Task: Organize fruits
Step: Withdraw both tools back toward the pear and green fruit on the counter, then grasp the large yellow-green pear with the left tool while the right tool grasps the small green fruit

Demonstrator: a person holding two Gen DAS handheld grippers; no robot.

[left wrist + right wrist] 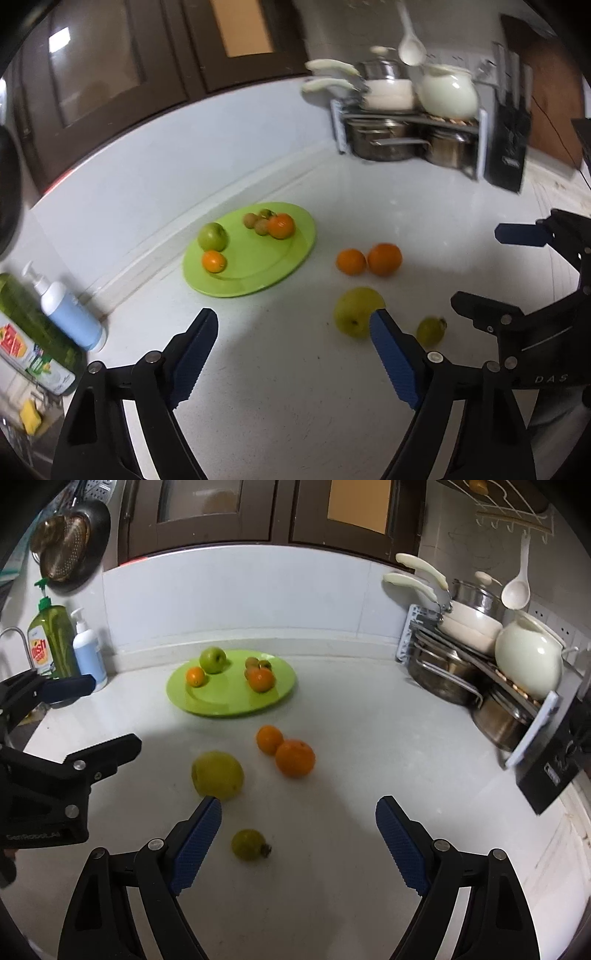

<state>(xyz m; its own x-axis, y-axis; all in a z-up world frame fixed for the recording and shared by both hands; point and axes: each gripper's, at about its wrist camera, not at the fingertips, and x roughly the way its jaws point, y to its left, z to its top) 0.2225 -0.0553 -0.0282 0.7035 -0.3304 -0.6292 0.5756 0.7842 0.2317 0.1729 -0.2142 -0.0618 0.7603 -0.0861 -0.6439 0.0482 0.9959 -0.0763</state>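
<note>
A green plate (255, 273) (221, 701) on the white counter holds a green apple (212, 236) (213, 660), two oranges (281, 226) (214, 261) and some small brown-green fruits (258, 221). Loose on the counter lie two oranges (384, 259) (351, 261) (294, 758) (269, 739), a yellow-green apple (352, 312) (217, 775) and a small green fruit (431, 330) (249, 844). My left gripper (293, 354) is open and empty, near the apple. My right gripper (298, 840) is open and empty over the small green fruit; it also shows in the left wrist view (491, 266).
A pot rack (410, 136) (476, 679) with pots and a white kettle (448, 90) stands at the back right beside a black knife block (508, 147). Dish soap (50, 642) and a blue pump bottle (68, 314) (88, 653) stand at the left by the sink.
</note>
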